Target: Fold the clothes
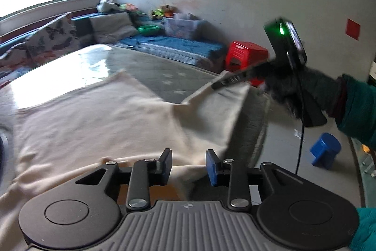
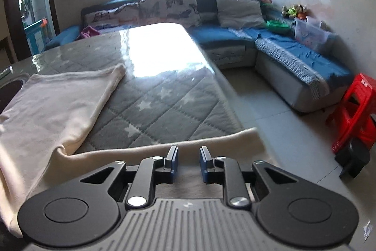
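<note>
— Cream garment (image 1: pixel 98 114) first: where do we have it?

— Spread over the grey quilted table (image 2: pixel 164 95), filling the lower left of both views, with its near edge running under both tools. In the left wrist view one corner at centre right is lifted off the surface, and the right gripper (image 1: pixel 217 84) sits right at that raised corner.

— Are we gripping it there?

— We judge yes, since the cloth peaks up to the tip, but that part is blurred. In the right wrist view the blue pads (image 2: pixel 172 164) stand apart with a gap between them and the cloth edge lies below them, so we cannot tell whether they actually pinch fabric.

— And the left gripper (image 1: pixel 188 166)?

— Released. Its pads are spread wide, hovering over the near hem at the bottom centre of its view, with nothing between them.

— So how do we do this fold well?

— We should get the left tool onto the near hem before carrying anything across, so both corners travel together. Then we keep the lifted edge taut and level, and lay it down in line with the far edge at the upper left.

— Risks?

— The table cover looks glossy, so we judge the garment may slide, and the right corner hangs near the table's edge.
</note>
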A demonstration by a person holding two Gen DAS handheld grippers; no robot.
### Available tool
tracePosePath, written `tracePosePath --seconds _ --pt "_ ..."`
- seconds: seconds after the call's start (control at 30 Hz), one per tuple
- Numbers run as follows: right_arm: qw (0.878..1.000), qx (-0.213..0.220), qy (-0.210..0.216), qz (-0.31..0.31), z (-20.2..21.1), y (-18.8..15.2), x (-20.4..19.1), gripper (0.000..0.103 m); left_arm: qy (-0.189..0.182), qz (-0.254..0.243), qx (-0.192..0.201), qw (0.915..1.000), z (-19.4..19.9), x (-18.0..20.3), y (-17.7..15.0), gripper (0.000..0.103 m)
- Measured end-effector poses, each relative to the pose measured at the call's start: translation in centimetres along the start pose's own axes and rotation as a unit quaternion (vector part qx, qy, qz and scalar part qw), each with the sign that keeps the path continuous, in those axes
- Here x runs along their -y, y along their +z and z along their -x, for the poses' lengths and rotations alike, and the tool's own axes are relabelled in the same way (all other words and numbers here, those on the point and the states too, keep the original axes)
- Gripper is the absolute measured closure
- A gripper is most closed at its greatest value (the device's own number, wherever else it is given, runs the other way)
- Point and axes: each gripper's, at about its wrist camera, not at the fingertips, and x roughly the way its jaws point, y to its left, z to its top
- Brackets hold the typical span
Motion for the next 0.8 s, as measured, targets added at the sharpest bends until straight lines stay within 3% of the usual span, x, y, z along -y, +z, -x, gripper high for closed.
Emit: tracePosePath --seconds 0.2,0.37,0.67,0.8 --pt "1.0 -0.004 -0.013 -0.004 -0.6 0.2 0.7 0.071 0.048 0.034 0.007 0.9983 1.9 -2.2 -1.1 0.062" --pt "1.0 0.002 -0.016 -0.004 -0.1 0.6 0.8 0.071 0.083 0.063 0.005 0.9945 3.0 -3.9 -2.0 0.062" --pt "0.995 0.013 0.075 0.065 2.5 -0.2 -4.4 0.057 0.094 0.064 0.001 0.9935 2.0 -4.8 -2.0 0.06" --pt "0.994 0.002 0.078 0.08 1.8 -1.0 -5.7 0.052 0.093 0.049 -0.01 0.9944 0.9 -4.6 -2.2 0.064"
